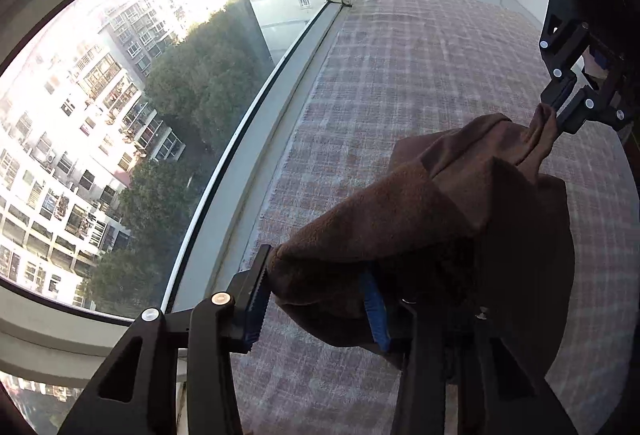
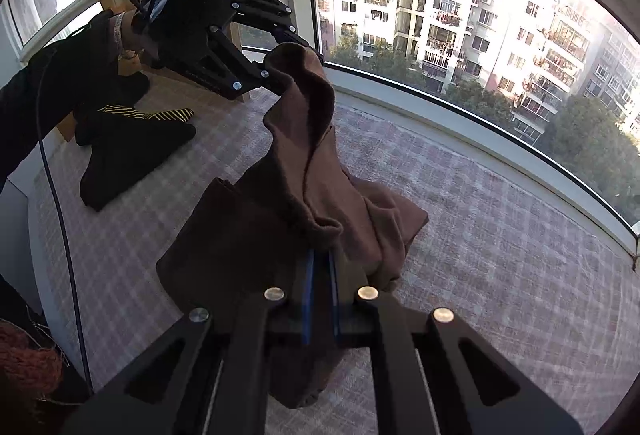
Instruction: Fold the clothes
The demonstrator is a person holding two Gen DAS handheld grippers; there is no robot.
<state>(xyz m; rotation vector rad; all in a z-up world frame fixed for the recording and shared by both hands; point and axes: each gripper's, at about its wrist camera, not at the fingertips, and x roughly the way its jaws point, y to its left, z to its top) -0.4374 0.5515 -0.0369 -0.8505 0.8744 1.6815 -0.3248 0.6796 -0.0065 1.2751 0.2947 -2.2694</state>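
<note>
Right wrist view shows your right gripper (image 2: pixel 320 259) pinched tight on the brown garment (image 2: pixel 312 175), which hangs bunched above the plaid mat (image 2: pixel 500 235). Your left gripper (image 1: pixel 316 299) stands wider, fabric draped between its fingers (grip looks loose); pull apart and that corner could slip free.

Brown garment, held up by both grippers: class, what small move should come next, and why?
Probably draw the left gripper and right gripper apart. Each is clamped on the brown garment, which hangs bunched between them above the plaid cloth; spreading it should flatten it for folding.
</note>
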